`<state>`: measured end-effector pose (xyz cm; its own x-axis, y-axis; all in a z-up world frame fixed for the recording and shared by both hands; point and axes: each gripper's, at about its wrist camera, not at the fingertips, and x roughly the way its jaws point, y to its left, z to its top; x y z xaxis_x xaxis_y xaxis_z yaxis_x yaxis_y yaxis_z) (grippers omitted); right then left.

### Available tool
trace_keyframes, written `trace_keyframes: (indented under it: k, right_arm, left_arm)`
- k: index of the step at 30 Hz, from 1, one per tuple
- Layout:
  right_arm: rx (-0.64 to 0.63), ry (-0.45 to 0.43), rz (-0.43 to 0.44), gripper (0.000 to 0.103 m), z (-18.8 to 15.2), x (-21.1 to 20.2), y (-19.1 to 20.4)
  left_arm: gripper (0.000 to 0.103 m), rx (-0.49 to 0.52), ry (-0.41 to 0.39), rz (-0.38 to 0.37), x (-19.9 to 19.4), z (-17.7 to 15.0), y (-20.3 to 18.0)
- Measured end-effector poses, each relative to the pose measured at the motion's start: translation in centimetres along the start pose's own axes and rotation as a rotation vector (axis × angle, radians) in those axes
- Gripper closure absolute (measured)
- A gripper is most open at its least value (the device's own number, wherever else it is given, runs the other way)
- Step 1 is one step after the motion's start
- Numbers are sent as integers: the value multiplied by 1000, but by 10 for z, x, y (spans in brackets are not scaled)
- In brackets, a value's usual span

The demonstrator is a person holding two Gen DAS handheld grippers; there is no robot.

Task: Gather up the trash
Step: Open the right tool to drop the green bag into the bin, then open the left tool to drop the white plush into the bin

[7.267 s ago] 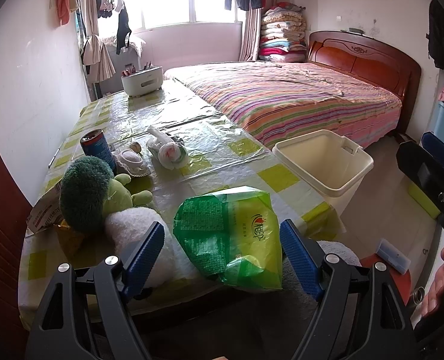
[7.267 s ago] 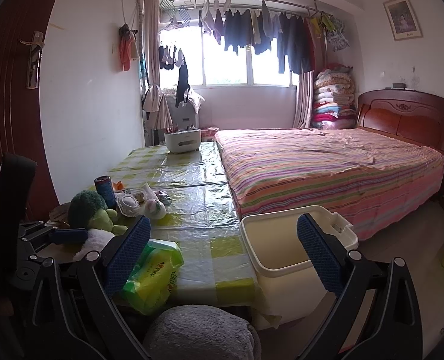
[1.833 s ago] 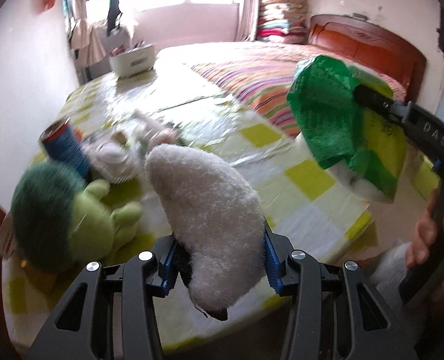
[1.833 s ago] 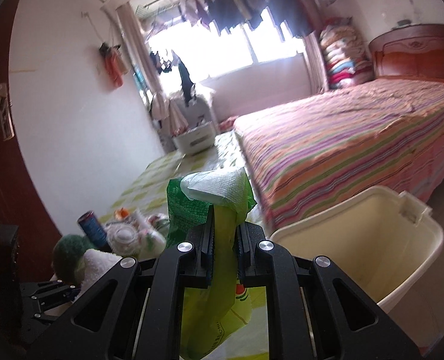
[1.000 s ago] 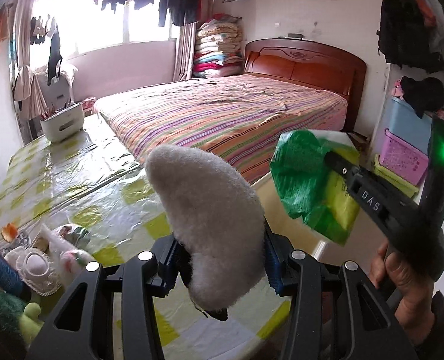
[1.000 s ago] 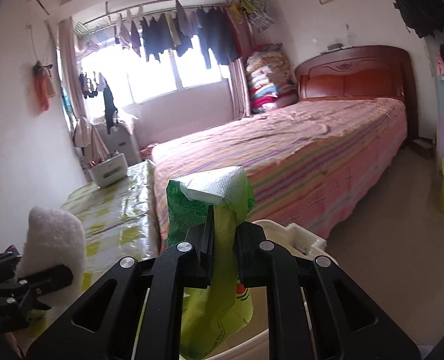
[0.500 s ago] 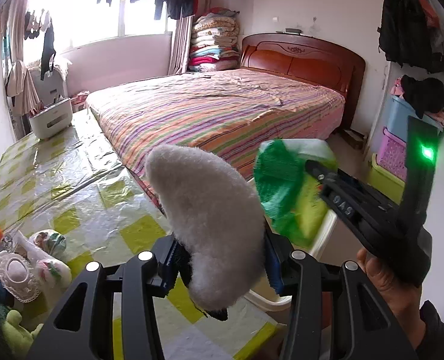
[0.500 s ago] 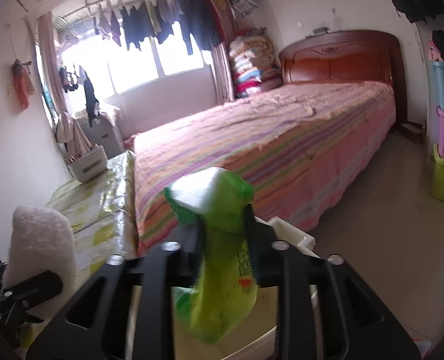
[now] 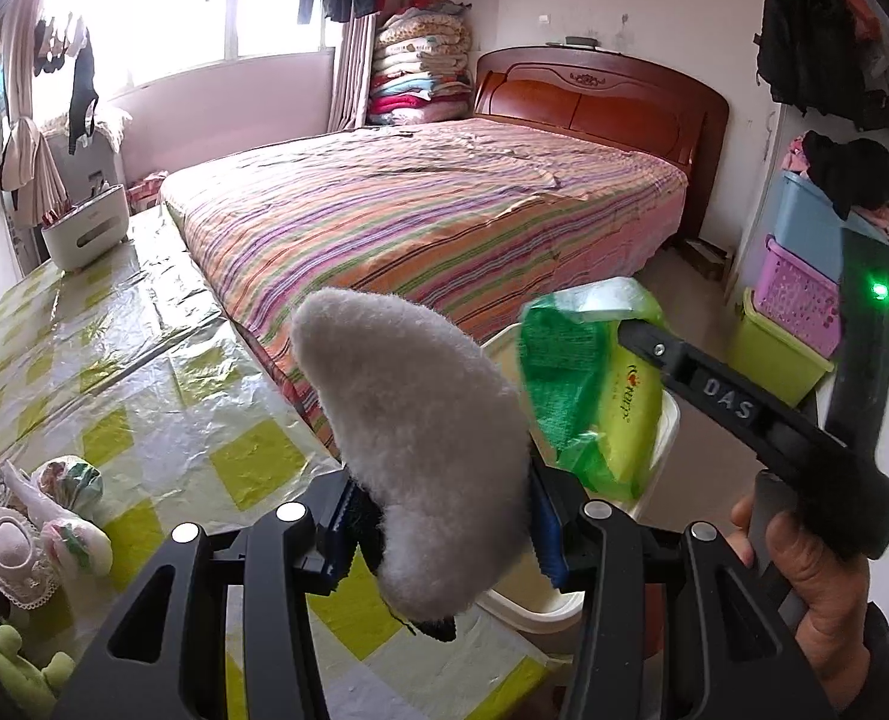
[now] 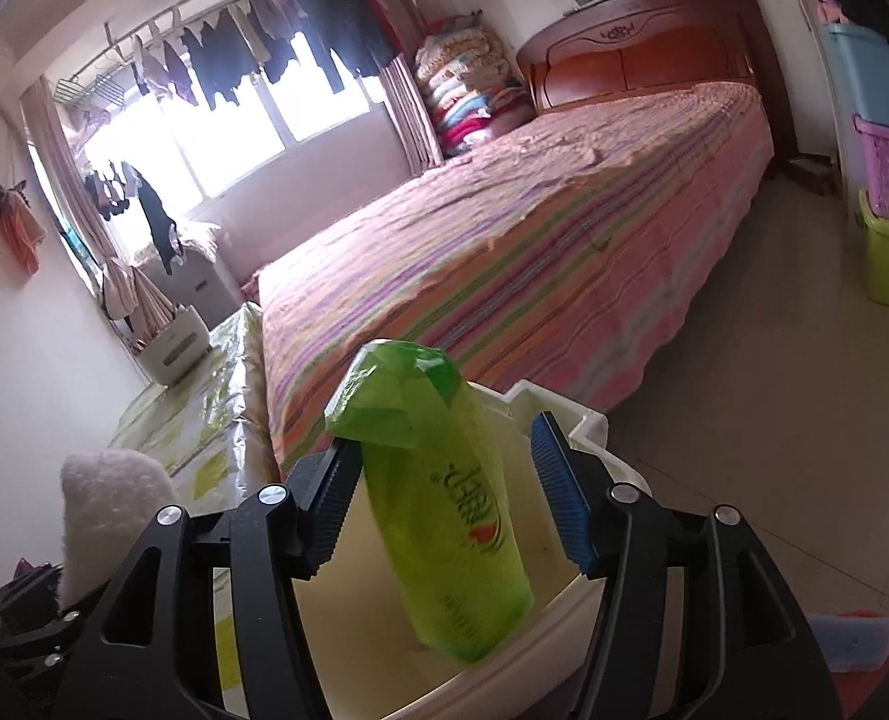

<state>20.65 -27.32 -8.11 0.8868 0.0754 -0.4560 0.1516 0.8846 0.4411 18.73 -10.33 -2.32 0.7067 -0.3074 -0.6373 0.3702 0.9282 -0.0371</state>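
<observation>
My left gripper [image 9: 438, 531] is shut on a white fluffy piece [image 9: 408, 420], held up over the table's near corner. That piece also shows at the lower left of the right wrist view [image 10: 108, 516]. My right gripper [image 10: 444, 495] hangs over the cream plastic bin [image 10: 570, 420] and its jaws are opening. The green and yellow plastic bag [image 10: 444, 510] hangs between them, leaning on the left pad and clear of the right one, its lower end inside the bin. In the left wrist view the bag [image 9: 588, 396] sits at the right gripper's tip [image 9: 630, 336], above the bin's rim [image 9: 669, 420].
The table with a yellow checked cloth [image 9: 144, 396] lies left of the bin, with small bits of trash [image 9: 42, 516] and a green plush [image 9: 18, 660] at its near left. A striped bed [image 9: 444, 216] fills the middle. Stacked plastic boxes [image 9: 798, 312] stand at the right wall.
The right jaws, shut on the bag's top a second ago, have spread apart and the bag has slid lower into the bin. Both grippers have sunk a little nearer the bin.
</observation>
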Motion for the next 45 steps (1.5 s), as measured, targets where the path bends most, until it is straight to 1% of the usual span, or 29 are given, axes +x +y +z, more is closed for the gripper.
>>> trace_keyframes:
  k: [3,5,6,7,8,9,11,12,13,14,15,16,18,26,30,34,37,39,42,45]
  right_arm:
    - [-9,-58,29,46,2,-10,5]
    - [-14,-88,38,43,4,-15,6]
    - [-36,-64,26,36,3,-11,9]
    - [-65,-15,9,36,0,-2,13]
    - [-83,22,10,36,-2,4,17]
    - [-82,7,27,36,-2,2,19]
    - [-96,-87,13,36,1,-13,22]
    - [-98,-100,3,32,3,-15,22]
    - [-92,-78,-2,31,3,-11,21]
    - [-68,-44,-1,31,2,-6,18]
    - [-41,-29,14,31,1,-4,15]
    - [-32,-32,16,31,1,-4,13]
    - [-34,-63,-2,31,3,-9,12]
    - [-39,-131,-5,31,3,-23,12]
    - [-34,-173,-7,31,5,-32,9]
    - [-21,-181,-11,31,5,-35,4]
    - [-19,-181,-11,31,4,-36,3]
    - [-23,-184,-11,30,5,-37,4]
    - [-16,-179,-5,30,4,-37,5]
    - [-20,-172,5,30,4,-35,8]
  left_arm:
    - [58,-5,-2,6,0,0,2]
    - [58,-5,-4,8,0,1,2]
    - [58,-7,-4,11,0,0,3]
    - [58,-7,-4,11,0,0,3]
    - [58,-7,-4,11,0,1,3]
    - [58,-6,-3,12,0,1,3]
    - [58,-1,-3,15,0,1,2]
    - [58,0,-3,16,0,1,2]
    - [58,1,-3,16,0,0,2]
    - [58,2,0,17,1,0,1]
    - [58,3,2,18,1,0,1]
    - [58,3,2,17,2,0,1]
    - [58,-2,3,13,3,0,1]
    - [58,-7,8,-25,11,1,-8]
    - [58,12,13,-36,17,0,-17]
    - [53,20,22,-46,23,-1,-25]
    - [46,7,16,-38,25,-2,-27]
    - [34,1,-9,-16,23,-1,-27]
    - [25,8,-51,17,15,1,-27]
    - [21,0,-78,44,7,3,-22]
